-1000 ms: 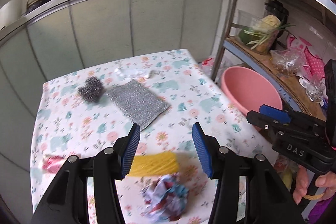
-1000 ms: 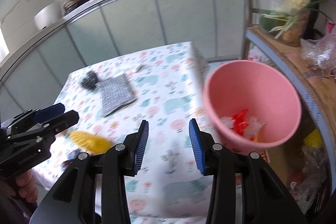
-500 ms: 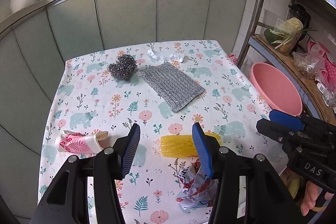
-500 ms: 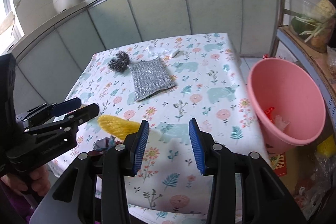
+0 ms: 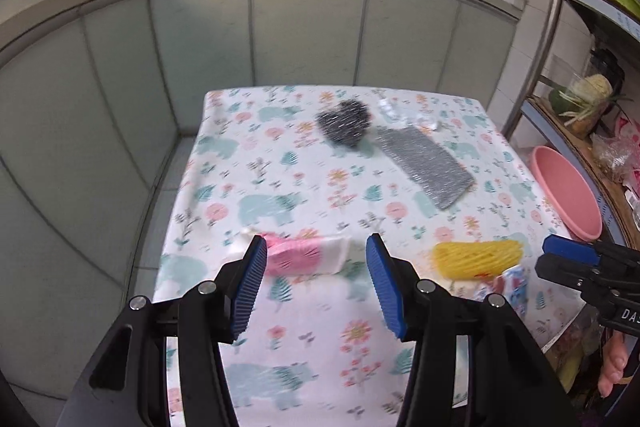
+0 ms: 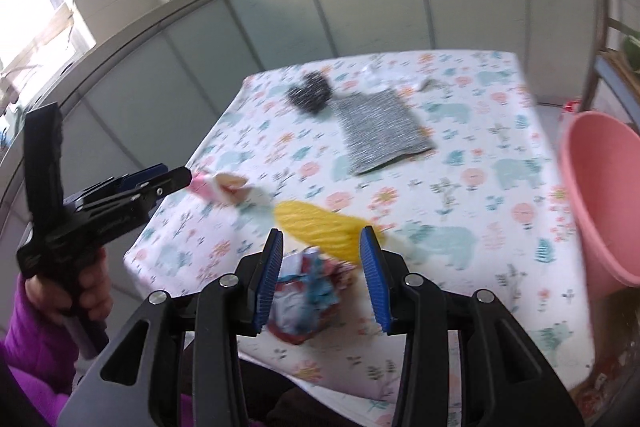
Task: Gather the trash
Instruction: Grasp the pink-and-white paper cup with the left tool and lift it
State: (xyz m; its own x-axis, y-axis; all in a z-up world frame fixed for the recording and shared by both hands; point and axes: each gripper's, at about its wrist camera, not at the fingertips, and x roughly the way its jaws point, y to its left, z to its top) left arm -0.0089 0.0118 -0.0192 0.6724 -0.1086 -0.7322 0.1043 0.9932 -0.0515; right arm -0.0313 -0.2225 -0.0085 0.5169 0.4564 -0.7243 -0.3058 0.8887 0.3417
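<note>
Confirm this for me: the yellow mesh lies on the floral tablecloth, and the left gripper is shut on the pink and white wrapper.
Not quite. In the left wrist view the left gripper is open, its jaws apart, holding nothing; the pink and white wrapper lies beyond them on the floral tablecloth. The yellow mesh does lie on it.

Bare tablecloth (image 5: 320, 307) ahead — unobstructed

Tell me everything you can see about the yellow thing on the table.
The yellow thing looks like a foam net sleeve: bright yellow, ribbed mesh, soft and slightly flattened. It lies on its side on the floral tablecloth near the front edge, towards the pink bucket's side. A crumpled colourful wrapper sits just in front of it, possibly touching. Neither gripper touches it; the right gripper hovers nearest.
</note>
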